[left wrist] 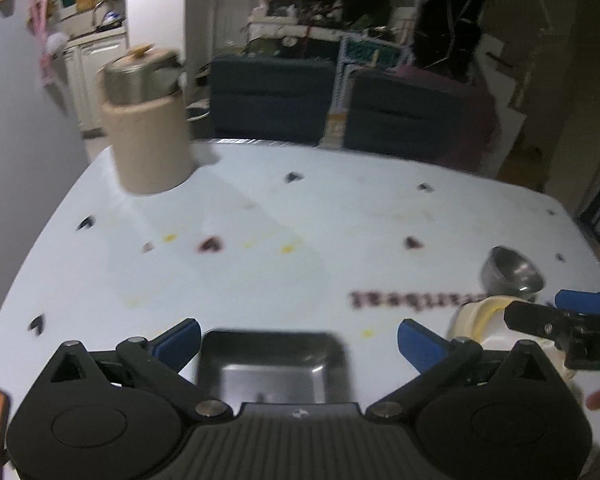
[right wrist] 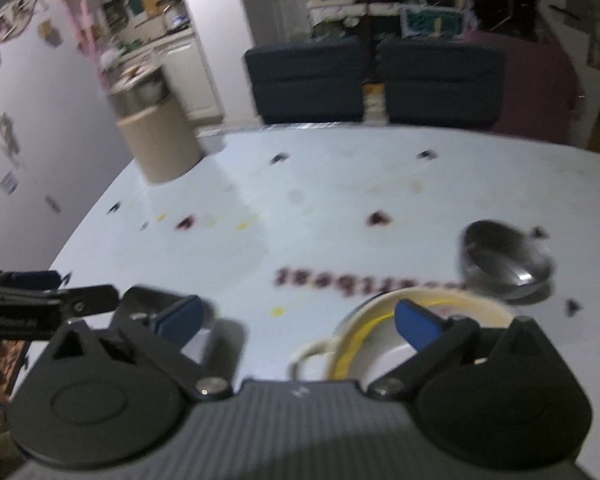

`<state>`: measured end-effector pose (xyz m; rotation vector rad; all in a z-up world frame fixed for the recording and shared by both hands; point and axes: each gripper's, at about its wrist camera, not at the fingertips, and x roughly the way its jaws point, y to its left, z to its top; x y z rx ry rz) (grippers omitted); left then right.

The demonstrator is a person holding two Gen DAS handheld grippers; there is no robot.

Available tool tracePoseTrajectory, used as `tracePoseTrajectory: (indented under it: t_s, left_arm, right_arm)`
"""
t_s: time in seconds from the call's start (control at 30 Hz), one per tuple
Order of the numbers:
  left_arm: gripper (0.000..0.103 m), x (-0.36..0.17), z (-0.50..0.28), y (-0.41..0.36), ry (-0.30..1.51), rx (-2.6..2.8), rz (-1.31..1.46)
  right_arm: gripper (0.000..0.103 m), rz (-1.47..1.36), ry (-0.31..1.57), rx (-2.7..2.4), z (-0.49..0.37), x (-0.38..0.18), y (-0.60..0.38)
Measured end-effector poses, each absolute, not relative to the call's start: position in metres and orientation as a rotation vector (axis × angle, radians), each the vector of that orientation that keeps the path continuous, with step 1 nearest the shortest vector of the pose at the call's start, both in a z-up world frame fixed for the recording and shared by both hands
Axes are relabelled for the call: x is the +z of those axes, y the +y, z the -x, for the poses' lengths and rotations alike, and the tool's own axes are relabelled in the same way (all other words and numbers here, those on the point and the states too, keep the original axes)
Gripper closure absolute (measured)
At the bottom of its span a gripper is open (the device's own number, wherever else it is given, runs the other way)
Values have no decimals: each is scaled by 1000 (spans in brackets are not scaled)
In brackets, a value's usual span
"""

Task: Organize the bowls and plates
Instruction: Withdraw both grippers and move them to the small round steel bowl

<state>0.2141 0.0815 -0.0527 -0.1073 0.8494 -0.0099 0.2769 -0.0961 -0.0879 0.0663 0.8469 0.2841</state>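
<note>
Both hand-held grippers are held with fingers spread apart — nothing gripped. The square steel tray (left wrist: 272,364) is seen between the left hand-held gripper (left wrist: 299,336) fingers; under the right hand-held gripper (right wrist: 299,318) lies the cream bowl (right wrist: 400,332), the round steel bowl (right wrist: 504,262) just beyond on the tabletop (right wrist: 320,200).

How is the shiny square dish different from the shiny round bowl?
The square dish has straight sides and rounded corners; the round bowl is a circle. The square dish sits right in front of the left hand-held gripper, between its open fingers; the round bowl sits farther off to the right, beyond the white cup. The dish looks shallow, the bowl deeper. Both are shiny metal, upright and look empty on the table.
</note>
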Motion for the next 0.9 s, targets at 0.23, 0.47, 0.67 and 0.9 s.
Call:
tracePoseTrajectory:
  t_s: [0.23, 0.47, 0.67, 0.9]
  left_arm:
    - [0, -45, -238, 24, 809, -80, 116]
    - [0, -42, -265, -30, 798, -183, 119]
    - [0, -55, -287, -65, 795, -258, 143]
    - [22, -74, -322, -97, 831, -338, 172]
  right_arm:
    - [0, -131, 781, 149, -283, -70, -172]
    - [0, -206, 755, 25, -293, -68, -238]
    - [0, -253, 782, -66, -308, -88, -278]
    - [27, -352, 868, -111, -333, -121, -307]
